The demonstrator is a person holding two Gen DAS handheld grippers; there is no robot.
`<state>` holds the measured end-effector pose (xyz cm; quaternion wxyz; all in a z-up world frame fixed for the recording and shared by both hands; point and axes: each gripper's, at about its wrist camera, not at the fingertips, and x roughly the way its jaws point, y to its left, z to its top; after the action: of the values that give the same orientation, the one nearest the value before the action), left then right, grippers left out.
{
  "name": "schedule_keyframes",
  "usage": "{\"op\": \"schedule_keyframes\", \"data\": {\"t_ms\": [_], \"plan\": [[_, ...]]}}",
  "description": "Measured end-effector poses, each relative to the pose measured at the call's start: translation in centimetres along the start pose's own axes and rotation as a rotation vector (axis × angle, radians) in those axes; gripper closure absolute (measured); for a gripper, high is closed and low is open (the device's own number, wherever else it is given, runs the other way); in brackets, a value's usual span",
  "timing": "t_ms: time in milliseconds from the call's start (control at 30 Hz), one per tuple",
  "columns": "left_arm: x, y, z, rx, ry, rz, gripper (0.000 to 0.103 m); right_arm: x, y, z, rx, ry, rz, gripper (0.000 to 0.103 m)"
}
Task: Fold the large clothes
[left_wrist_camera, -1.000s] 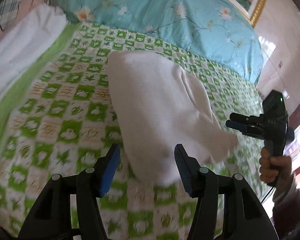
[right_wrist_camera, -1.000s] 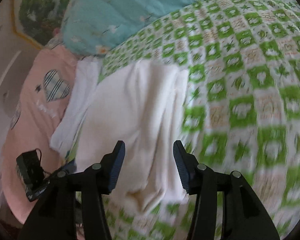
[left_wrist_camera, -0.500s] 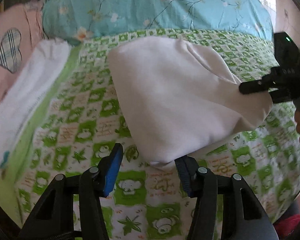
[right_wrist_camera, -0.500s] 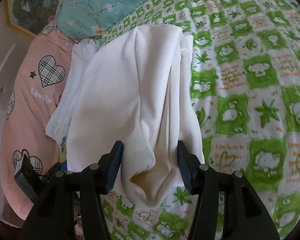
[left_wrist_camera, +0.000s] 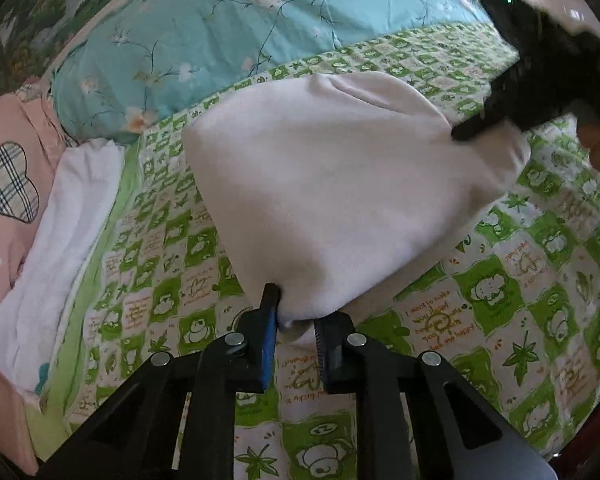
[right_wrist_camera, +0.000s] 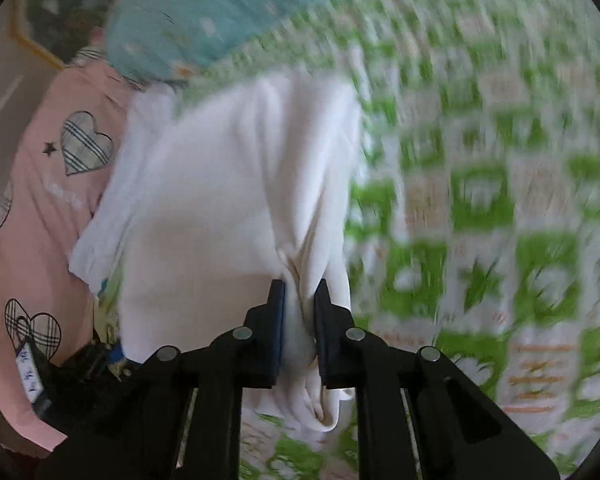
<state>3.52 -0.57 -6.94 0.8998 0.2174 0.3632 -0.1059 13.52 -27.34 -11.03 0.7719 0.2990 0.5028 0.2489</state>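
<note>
Closing on one corner of the white garment (left_wrist_camera: 340,200), the left hand-held gripper (left_wrist_camera: 296,328) pinches cloth; the right hand-held gripper (right_wrist_camera: 300,312) squeezes a bunched fold above the bed (left_wrist_camera: 520,300).

A bed covered by a green-and-white checked sheet (left_wrist_camera: 500,320) carried everything. A white garment (left_wrist_camera: 340,184) lay across the sheet's middle. Beyond it rested a turquoise floral quilt (left_wrist_camera: 240,40); left of it, a folded white cloth (left_wrist_camera: 60,248) and a pink heart-patterned cover (left_wrist_camera: 8,184).
</note>
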Motion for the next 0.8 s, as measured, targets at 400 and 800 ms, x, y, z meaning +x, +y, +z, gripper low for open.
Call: {"op": "schedule_keyframes", "data": {"t_ms": [400,800], "plan": [[-3.5,10.3,3.3,-0.412,-0.126,-0.582,0.081,-5.0,1.8,-0.4,-0.03,-0.142,0.054,0.074],[4.7,8.7,1.6,-0.43,0.056,-0.604,0.103,0.3,2.6,0.0,-0.061,-0.032,0.043,0.075]]}}
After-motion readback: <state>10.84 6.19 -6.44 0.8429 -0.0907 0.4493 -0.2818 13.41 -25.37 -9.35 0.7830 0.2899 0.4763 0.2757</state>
